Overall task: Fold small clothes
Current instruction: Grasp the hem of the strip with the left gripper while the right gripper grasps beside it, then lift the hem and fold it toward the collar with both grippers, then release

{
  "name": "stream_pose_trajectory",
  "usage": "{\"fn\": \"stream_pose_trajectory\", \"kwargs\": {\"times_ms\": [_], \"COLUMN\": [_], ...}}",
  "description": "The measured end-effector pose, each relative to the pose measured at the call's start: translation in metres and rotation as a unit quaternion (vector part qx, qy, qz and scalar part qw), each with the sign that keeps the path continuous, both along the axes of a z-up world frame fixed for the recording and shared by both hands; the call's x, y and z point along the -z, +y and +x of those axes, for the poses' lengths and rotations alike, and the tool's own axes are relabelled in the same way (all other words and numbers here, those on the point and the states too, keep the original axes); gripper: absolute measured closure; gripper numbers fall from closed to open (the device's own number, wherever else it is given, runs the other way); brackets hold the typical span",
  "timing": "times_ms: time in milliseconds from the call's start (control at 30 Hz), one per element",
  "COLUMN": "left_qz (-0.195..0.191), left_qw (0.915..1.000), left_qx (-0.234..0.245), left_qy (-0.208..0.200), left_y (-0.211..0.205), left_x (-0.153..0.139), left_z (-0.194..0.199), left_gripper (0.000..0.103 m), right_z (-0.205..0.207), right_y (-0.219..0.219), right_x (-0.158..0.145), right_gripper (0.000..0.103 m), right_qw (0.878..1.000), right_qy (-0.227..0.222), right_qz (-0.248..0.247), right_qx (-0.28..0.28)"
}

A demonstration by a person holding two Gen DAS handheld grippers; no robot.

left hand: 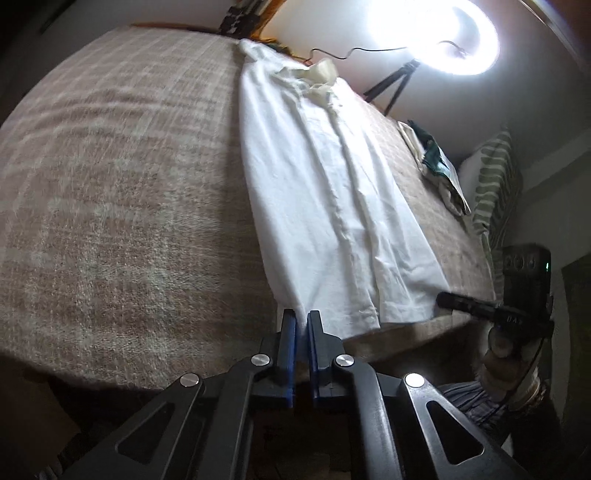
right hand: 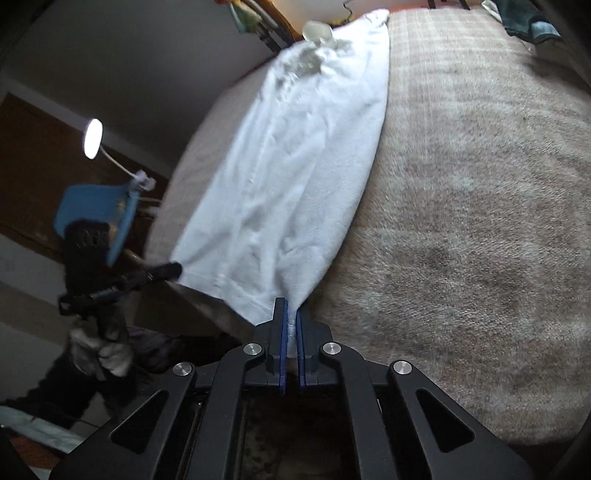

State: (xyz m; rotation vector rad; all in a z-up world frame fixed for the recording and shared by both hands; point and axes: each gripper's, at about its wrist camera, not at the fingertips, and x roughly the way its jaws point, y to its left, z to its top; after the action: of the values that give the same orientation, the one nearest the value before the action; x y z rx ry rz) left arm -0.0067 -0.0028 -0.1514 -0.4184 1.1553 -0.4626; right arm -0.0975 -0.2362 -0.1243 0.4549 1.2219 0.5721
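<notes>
A white garment [left hand: 325,192] lies stretched lengthwise on a bed with a beige checked blanket [left hand: 122,192]. Its collar end is at the far side, its hem at the near edge. My left gripper [left hand: 301,318] is shut on the hem's left corner. My right gripper [right hand: 291,308] is shut on the hem's right corner, with white cloth pinched between its blue pads. The garment [right hand: 295,173] runs away from the right gripper over the blanket [right hand: 480,221]. The right gripper shows in the left wrist view [left hand: 447,300]; the left one shows in the right wrist view [right hand: 171,271].
A ring light [left hand: 436,33] on a tripod stands past the bed. A dark green and cream cloth pile [left hand: 436,158] and a striped pillow [left hand: 495,184] lie at the bed's right side. A small lamp [right hand: 92,138] and a blue object [right hand: 99,218] stand left of the bed.
</notes>
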Motion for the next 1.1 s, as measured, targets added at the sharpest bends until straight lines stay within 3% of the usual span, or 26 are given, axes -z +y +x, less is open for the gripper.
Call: {"fn": "stream_pose_trajectory", "kwargs": {"times_ms": [200, 500, 833, 1100], "left_qz": [-0.003, -0.017, -0.007, 0.016], "left_qw": [0.9997, 0.9997, 0.9993, 0.9993], "left_qx": [-0.008, -0.010, -0.020, -0.030], "left_qy": [0.023, -0.014, -0.031, -0.017], "left_y": [0.002, 0.004, 0.004, 0.008], "left_x": [0.012, -0.022, -0.033, -0.013], "left_z": [0.008, 0.034, 0.107, 0.171], "left_gripper": [0.101, 0.101, 0.101, 0.101], "right_z": [0.005, 0.026, 0.096, 0.158], "right_y": [0.007, -0.006, -0.017, -0.022], "right_x": [0.015, -0.009, -0.028, -0.008], "right_gripper": [0.100, 0.100, 0.100, 0.100], "right_qw": [1.000, 0.999, 0.998, 0.997], "right_qy": [0.028, 0.007, -0.019, -0.003], "right_qz": [-0.009, 0.040, 0.027, 0.013], "right_qx": [-0.004, 0.024, 0.054, 0.078]}}
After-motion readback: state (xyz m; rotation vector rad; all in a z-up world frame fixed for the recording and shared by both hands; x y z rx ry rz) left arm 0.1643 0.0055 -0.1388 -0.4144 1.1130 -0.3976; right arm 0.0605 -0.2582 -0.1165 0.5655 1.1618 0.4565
